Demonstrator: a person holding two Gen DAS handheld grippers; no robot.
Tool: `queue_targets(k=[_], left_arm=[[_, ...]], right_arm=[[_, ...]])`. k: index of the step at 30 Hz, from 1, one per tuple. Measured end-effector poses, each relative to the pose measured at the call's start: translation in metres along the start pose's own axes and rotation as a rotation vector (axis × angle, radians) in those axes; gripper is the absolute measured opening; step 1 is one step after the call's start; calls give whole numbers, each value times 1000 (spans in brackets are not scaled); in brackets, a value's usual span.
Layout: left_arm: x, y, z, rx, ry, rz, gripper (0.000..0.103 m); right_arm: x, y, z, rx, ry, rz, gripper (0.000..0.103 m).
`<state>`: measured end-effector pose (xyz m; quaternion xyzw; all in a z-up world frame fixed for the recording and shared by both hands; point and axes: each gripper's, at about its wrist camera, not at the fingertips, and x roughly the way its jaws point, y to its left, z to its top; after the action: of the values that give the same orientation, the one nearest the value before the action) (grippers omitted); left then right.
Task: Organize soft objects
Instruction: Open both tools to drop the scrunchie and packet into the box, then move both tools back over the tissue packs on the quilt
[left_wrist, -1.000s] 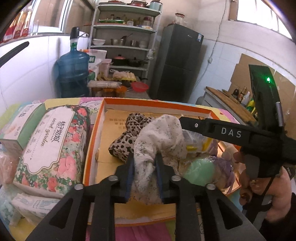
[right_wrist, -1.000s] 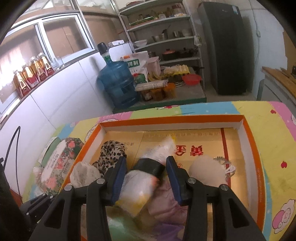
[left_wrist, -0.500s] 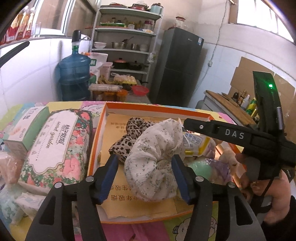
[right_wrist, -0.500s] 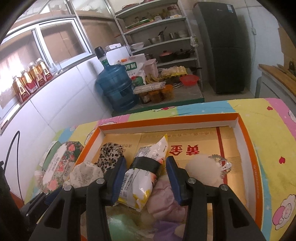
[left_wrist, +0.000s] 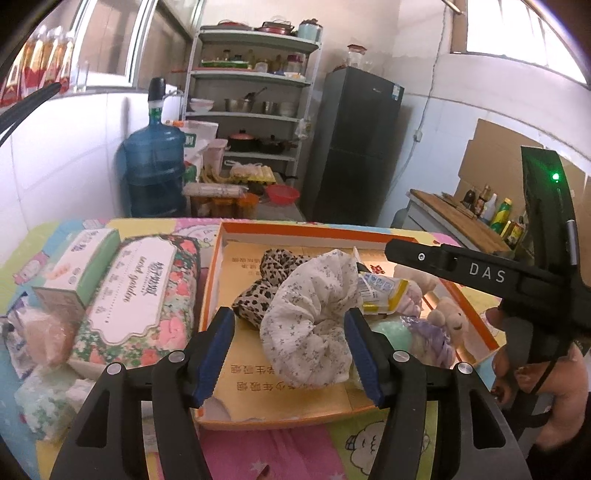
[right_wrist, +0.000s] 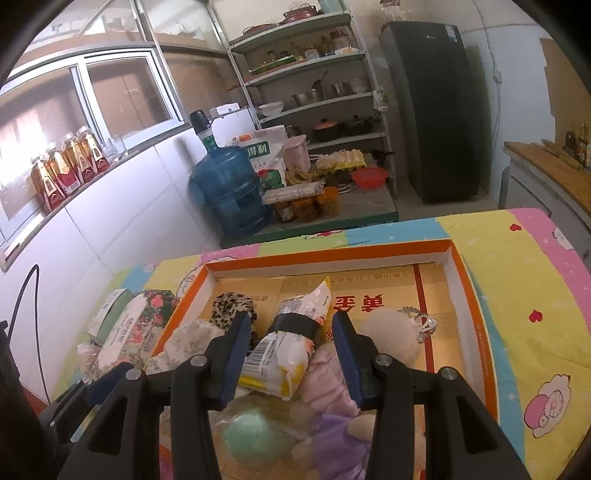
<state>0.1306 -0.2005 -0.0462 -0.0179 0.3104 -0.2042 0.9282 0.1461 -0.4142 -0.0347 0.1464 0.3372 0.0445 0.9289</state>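
Note:
An orange-rimmed cardboard box (left_wrist: 280, 229) (right_wrist: 332, 253) lies on the table. In it are a white floral scrunchie (left_wrist: 310, 317) (right_wrist: 181, 343), a leopard scrunchie (left_wrist: 258, 273) (right_wrist: 231, 308), a yellow-white packet with a black band (right_wrist: 288, 350) (left_wrist: 380, 291), a green ball (right_wrist: 251, 439), a pink plush (right_wrist: 328, 384) and a cream puff (right_wrist: 391, 332). My left gripper (left_wrist: 290, 354) is open, its jaws apart on either side of the white scrunchie. My right gripper (right_wrist: 291, 358) is open, its jaws apart beside the packet.
Left of the box lie a floral tissue pack (left_wrist: 140, 291) (right_wrist: 133, 328), a green-white box (left_wrist: 79, 266) and small soft packs (left_wrist: 44, 398). The table has a colourful cartoon cloth (right_wrist: 535, 295). A water jug (right_wrist: 229, 192), shelves and a fridge stand behind.
My left gripper opened and let go of the white scrunchie, which now rests in the box. My right gripper opened off the packet. Both drew back a little.

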Motion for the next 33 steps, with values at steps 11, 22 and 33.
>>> queue_targets(k=[11, 22, 33], left_arm=[[-35, 7, -5, 31, -49, 41, 63], [-67, 25, -14, 31, -73, 72, 63], [-100, 48, -22, 8, -101, 86, 63]], right_arm=[[-27, 21, -12, -10, -33, -18, 46], [-51, 55, -24, -44, -61, -27, 46], [-73, 89, -38, -78, -89, -33, 46]])
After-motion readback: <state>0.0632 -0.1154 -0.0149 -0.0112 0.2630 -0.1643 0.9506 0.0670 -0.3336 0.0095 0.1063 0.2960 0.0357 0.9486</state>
